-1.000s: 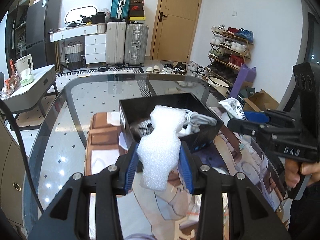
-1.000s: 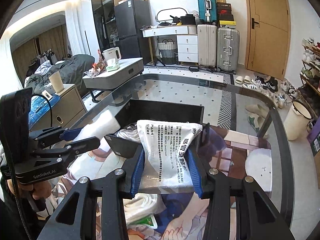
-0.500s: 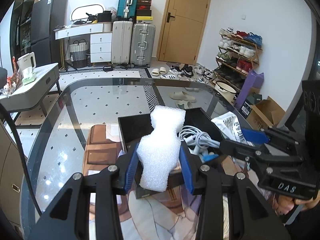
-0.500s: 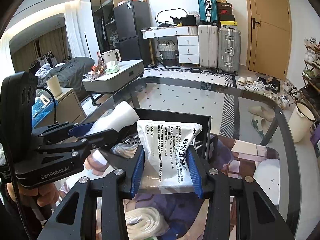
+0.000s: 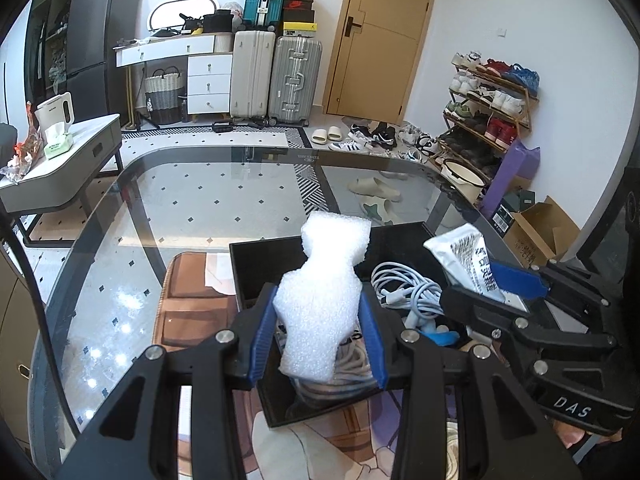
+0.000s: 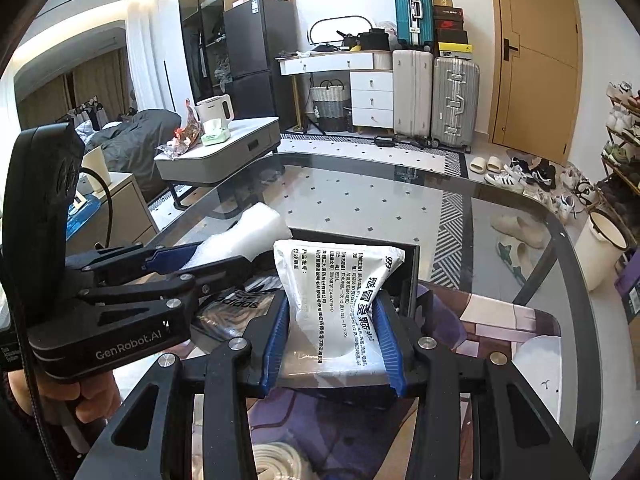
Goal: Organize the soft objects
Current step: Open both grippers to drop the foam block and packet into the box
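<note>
Two handheld grippers are being held over a black box [image 5: 256, 264] on a glass table [image 5: 224, 184], each clamped on a soft item.

The left gripper [image 5: 318, 336] is being kept closed on a white foam piece [image 5: 324, 300], which is being held upright above the near part of the box. At 3 o'clock from it, the right gripper [image 6: 334, 344] is being kept closed on a white printed pouch [image 6: 340, 304], held over the right side of the box. A coiled white cable [image 5: 408, 292] is lying inside the box, between the two grippers, with a small blue thing beside it. The box is sitting on a printed mat [image 6: 500, 320]. Beyond the table, at 12 o'clock, suitcases [image 5: 280, 76] are standing by a wooden door [image 5: 380, 36]; a shoe rack [image 5: 488, 108] is standing at 2 o'clock.
</note>
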Available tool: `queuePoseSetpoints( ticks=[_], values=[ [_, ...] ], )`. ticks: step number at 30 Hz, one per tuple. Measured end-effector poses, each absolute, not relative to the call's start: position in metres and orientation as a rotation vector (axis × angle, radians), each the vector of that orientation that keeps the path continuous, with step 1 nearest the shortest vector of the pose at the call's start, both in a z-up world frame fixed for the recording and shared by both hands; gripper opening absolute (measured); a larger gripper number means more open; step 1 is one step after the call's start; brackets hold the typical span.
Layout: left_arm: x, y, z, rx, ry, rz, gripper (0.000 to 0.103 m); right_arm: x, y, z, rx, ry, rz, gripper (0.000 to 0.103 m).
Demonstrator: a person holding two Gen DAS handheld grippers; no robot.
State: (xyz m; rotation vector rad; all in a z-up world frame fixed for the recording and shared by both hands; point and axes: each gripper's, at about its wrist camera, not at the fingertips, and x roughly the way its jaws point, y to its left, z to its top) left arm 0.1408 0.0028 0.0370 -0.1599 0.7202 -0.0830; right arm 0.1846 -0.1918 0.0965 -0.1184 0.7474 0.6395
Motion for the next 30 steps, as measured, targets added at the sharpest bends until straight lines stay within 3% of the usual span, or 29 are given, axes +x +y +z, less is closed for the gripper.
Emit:
queuePoseSetpoints(
  ticks=[10,12,15,17,20,22,25,29,30],
  values=[
    [0.150,0.001,0.028,-0.138,0.738,-0.079,0.039,0.198,-0.182,0.091,-0.128,0.743,0.636,0.042],
    [0.150,0.000,0.027,-0.131,0.746,-0.081,0.041,0.198,-0.181,0.090,-0.131,0.736,0.655,0.049],
    [0.145,0.002,0.028,-0.141,0.732,-0.096,0.059,0.194,-0.189,0.094,-0.095,0.712,0.677,0.057],
    [0.140,0.005,0.030,-0.149,0.713,-0.103,0.061,0.192,-0.194,0.096,-0.098,0.705,0.657,0.065],
    [0.133,0.006,0.033,-0.137,0.703,-0.119,0.069,0.189,-0.201,0.097,-0.099,0.707,0.644,0.066],
    [0.127,0.006,0.036,-0.134,0.687,-0.114,0.088,0.187,-0.207,0.099,-0.092,0.705,0.634,0.073],
    [0.119,0.008,0.039,-0.128,0.667,-0.100,0.099,0.182,-0.217,0.101,-0.075,0.704,0.625,0.086],
    [0.108,0.011,0.044,-0.101,0.656,-0.088,0.103,0.172,-0.225,0.105,-0.075,0.705,0.629,0.102],
    [0.104,0.011,0.045,-0.092,0.654,-0.083,0.103,0.168,-0.228,0.107,-0.062,0.713,0.635,0.102]
  ],
)
